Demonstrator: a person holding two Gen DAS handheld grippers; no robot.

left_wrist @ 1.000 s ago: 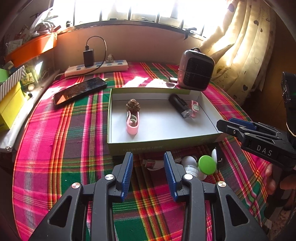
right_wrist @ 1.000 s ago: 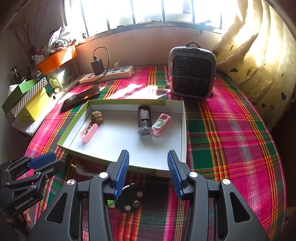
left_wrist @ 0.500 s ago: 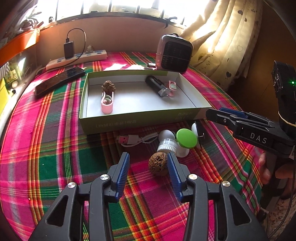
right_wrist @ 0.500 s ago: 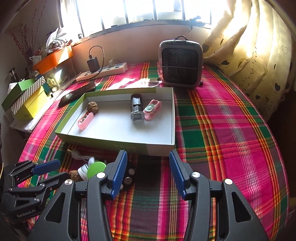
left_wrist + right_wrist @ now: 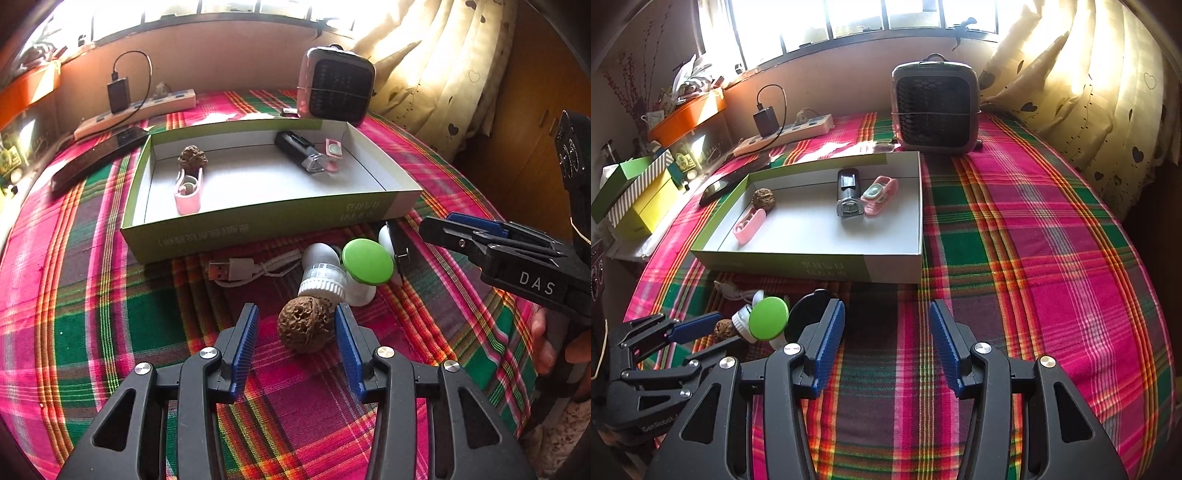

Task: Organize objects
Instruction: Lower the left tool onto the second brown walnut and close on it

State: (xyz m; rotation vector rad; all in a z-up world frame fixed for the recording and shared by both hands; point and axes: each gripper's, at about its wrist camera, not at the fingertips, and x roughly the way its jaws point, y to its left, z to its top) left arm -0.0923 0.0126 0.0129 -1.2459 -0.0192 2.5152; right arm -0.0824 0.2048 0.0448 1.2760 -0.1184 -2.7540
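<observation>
The left gripper is down low over the plaid tablecloth, its blue pads spread with a brown walnut lying on the cloth between them; the walnut sits close to the right-side pad, but I cannot tell whether it touches. The right gripper hovers over bare cloth with its pads apart and nothing between them.

Just past the walnut is a small huddle of loose things: a white bottle with a ribbed collar, a round green lid, a black disc just beside the right gripper's left finger, and a white USB cable trailing off to the left.

Behind them lies a shallow green-sided box with a white floor. In it are a second walnut touching a pink case at the left, and a black cylinder beside another pink case at the right.

Further back, a dark phone lies left of the box, a white power strip with a black charger plugged in runs along the wall, and a small grey fan heater stands upright near the curtain.
</observation>
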